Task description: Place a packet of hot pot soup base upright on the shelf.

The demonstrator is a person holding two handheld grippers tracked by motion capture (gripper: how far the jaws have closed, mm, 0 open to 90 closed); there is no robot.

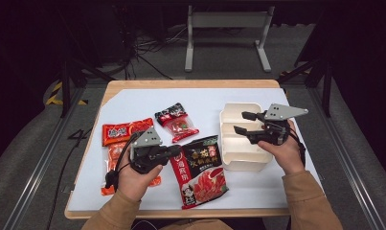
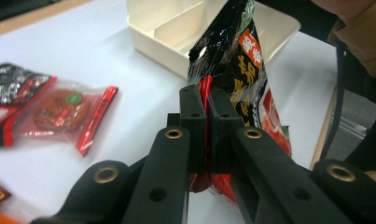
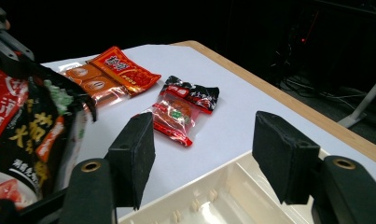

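A large black and red snack packet (image 1: 200,172) lies tilted at the table's front middle, its left edge lifted. My left gripper (image 1: 176,151) is shut on that edge. In the left gripper view the black jaws (image 2: 206,112) pinch the packet (image 2: 239,60), which stands up in front of a cream divided box (image 2: 162,28). My right gripper (image 1: 239,122) hovers open over the box (image 1: 238,160) at the right, nothing between its pads. In the right gripper view the jaws (image 3: 208,149) stand wide above the box rim (image 3: 223,200), and the large packet (image 3: 27,135) hangs at the left.
A small black and red packet (image 1: 176,120) lies at mid-table, also seen from the grippers (image 2: 59,109) (image 3: 181,112). An orange-red packet (image 1: 126,132) (image 3: 115,70) lies at the left, partly under my left hand. The white mat (image 1: 133,103) covers the wooden table.
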